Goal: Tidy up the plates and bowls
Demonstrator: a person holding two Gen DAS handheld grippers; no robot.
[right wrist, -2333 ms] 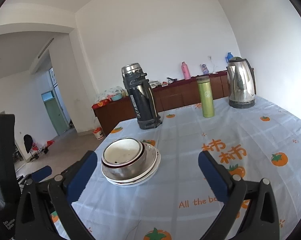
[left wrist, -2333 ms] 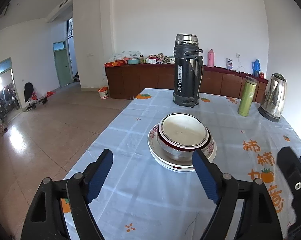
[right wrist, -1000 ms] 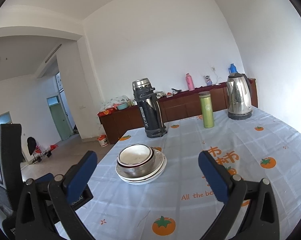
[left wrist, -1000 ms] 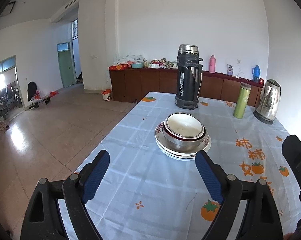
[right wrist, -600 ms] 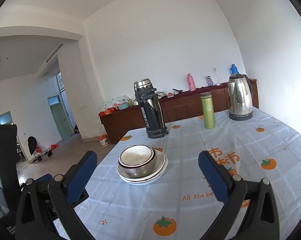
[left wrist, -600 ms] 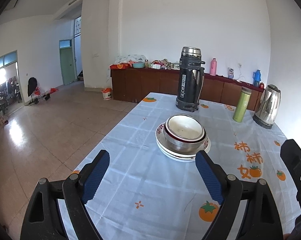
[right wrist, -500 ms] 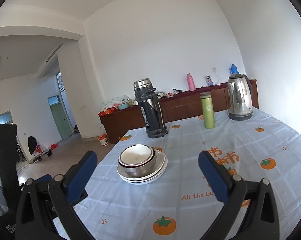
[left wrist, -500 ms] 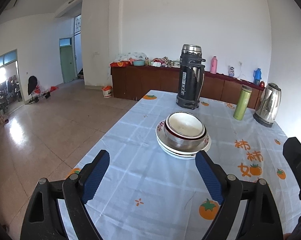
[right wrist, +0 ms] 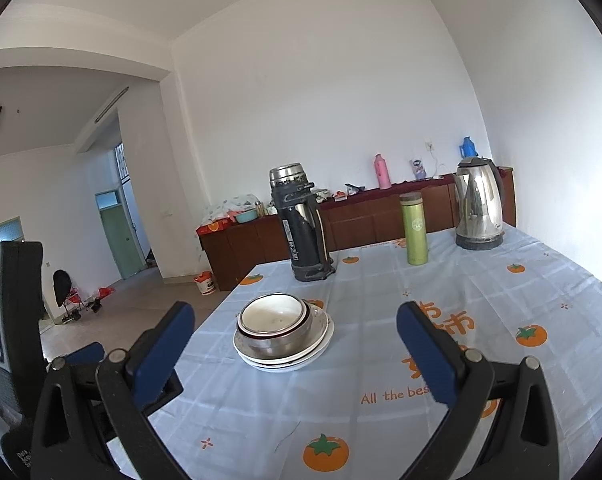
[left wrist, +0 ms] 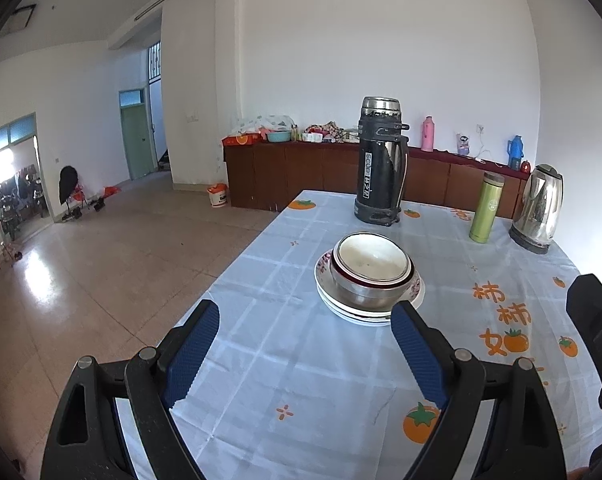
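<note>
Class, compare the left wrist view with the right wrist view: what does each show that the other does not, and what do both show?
Only the left wrist view shows the bright doorway with parked bikes at far left and the left tongs, open and empty.

Only the right wrist view shows the words "All the bes" printed on the tablecloth and the right tongs, open and empty.

Both show the bowl stacked on plates, the black flask, the green bottle and the kettle.

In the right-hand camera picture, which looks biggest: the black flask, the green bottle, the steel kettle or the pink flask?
1. black flask
2. steel kettle, though broader than the flask
3. green bottle
4. pink flask, but it stands farthest back, so unsure.
</note>
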